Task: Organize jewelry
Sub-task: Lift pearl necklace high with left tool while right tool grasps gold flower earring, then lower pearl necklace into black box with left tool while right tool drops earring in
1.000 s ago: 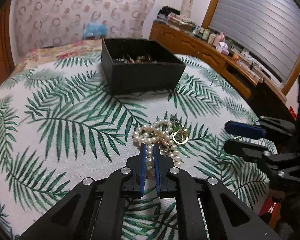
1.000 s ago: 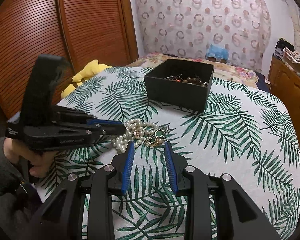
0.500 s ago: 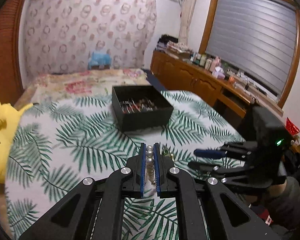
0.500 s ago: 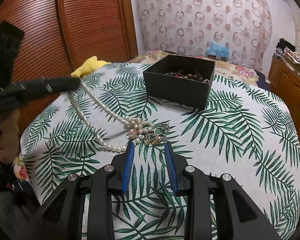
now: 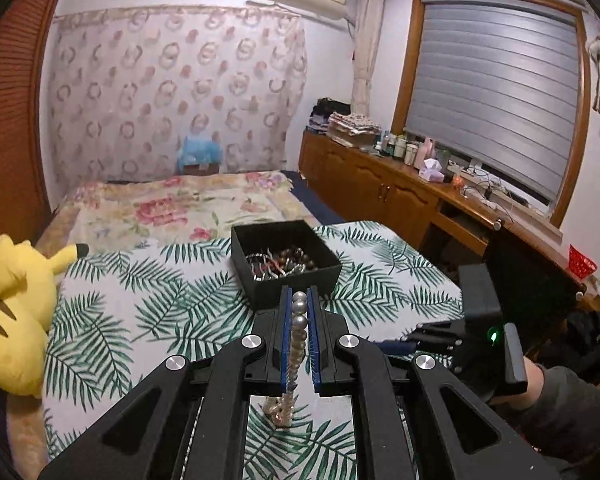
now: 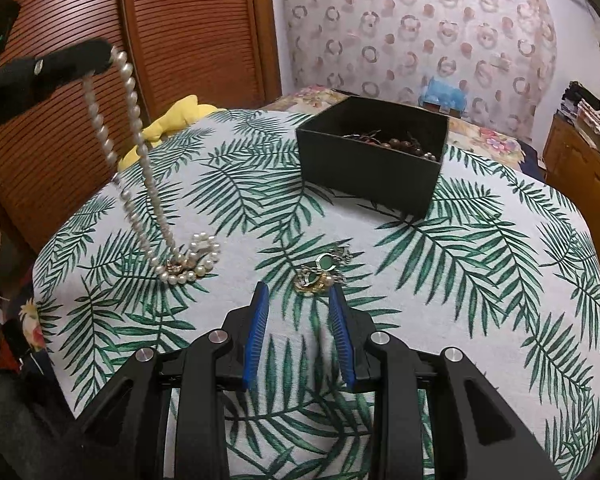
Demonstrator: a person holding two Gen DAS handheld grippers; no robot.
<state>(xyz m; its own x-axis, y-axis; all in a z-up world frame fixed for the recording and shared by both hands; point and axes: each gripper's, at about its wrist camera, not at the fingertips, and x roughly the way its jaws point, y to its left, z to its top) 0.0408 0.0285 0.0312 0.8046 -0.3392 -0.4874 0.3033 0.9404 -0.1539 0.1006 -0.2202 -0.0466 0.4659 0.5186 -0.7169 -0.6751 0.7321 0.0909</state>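
Left gripper [image 5: 299, 300] raised higher, pearl necklace [image 6: 140, 148] dangling.

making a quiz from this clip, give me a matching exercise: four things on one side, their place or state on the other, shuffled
Things:
1. pearl necklace
2. black box
3. gold and green jewelry pile
4. yellow plush toy

Place or state:
A. at the cloth's edge
B. just ahead of the open right hand-held gripper
C. hanging from the shut left hand-held gripper
D. holds dark beads

Pairs: 1-C, 2-D, 3-B, 4-A
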